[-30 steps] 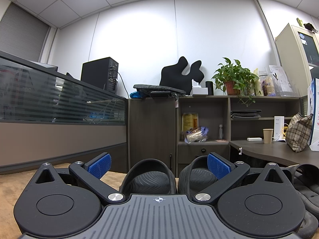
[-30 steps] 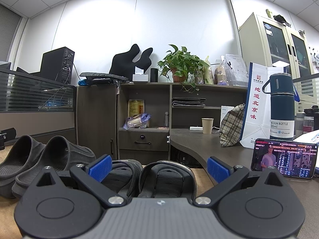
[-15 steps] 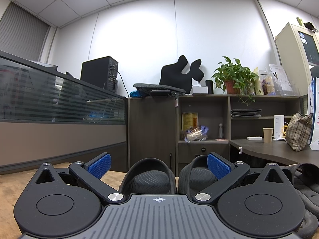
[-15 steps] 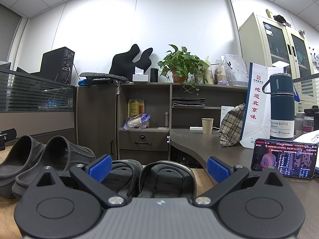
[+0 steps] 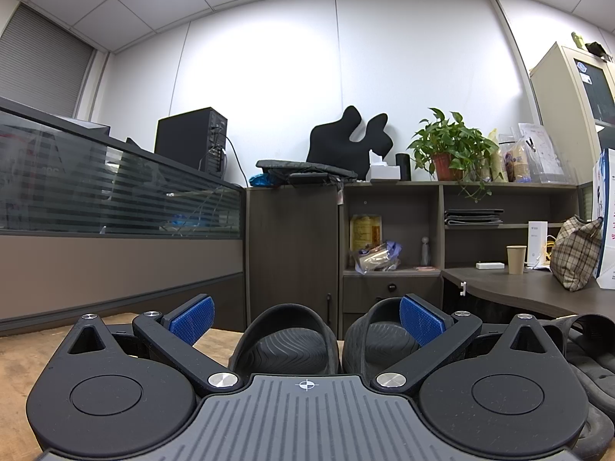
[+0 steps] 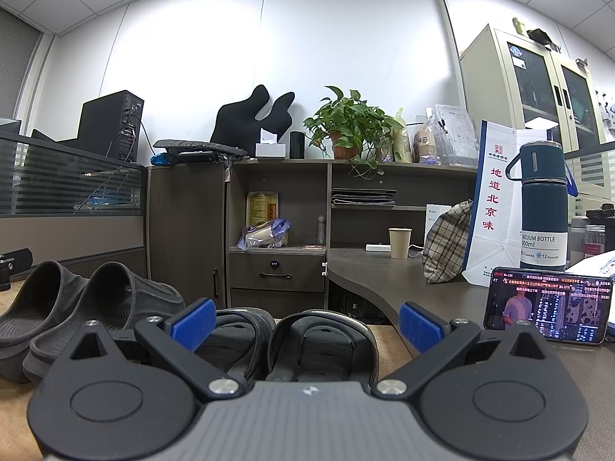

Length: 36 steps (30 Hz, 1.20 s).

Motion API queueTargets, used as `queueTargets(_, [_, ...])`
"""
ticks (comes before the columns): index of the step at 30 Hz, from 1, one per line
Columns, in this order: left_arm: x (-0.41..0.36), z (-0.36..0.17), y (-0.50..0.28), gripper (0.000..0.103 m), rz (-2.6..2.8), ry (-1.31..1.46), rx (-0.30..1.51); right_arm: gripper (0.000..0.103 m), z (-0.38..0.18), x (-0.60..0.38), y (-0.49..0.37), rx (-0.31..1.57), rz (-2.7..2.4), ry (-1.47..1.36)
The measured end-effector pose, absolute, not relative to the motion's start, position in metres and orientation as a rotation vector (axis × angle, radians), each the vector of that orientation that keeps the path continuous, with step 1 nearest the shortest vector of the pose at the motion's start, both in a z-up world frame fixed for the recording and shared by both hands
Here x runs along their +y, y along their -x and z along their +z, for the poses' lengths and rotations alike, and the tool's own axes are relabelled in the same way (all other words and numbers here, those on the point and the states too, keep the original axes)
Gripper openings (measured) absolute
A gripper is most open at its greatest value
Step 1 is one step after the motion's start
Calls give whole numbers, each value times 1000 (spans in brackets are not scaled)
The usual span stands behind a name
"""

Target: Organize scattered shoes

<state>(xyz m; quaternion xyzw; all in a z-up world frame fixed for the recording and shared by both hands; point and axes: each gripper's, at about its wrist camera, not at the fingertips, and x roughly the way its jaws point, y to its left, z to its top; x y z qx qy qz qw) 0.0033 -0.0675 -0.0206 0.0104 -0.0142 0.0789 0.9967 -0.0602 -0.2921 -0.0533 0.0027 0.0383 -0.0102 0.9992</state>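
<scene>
A pair of black closed-toe slippers [image 5: 286, 342] stands side by side on the wooden surface, right in front of my open left gripper [image 5: 305, 319]. The same pair shows at the left of the right wrist view [image 6: 96, 299]. A pair of black strap sandals [image 6: 307, 342] lies side by side in front of my open right gripper [image 6: 303, 320]; it also shows at the right edge of the left wrist view [image 5: 588, 349]. Neither gripper holds anything.
A dark cabinet with shelves and a drawer [image 6: 276, 265] stands behind the shoes. A curved desk [image 6: 384, 276] carries a paper cup [image 6: 399, 243], a plaid bag [image 6: 447, 242], a flask [image 6: 542, 207] and a lit phone [image 6: 549, 311]. A glass partition [image 5: 115, 199] runs along the left.
</scene>
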Motion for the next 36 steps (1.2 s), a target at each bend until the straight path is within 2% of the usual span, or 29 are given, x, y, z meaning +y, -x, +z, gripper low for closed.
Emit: queueTargets(36, [-68,-21,-3,103,162,-20,-37,103,-53,-291,60,77,-21,-5])
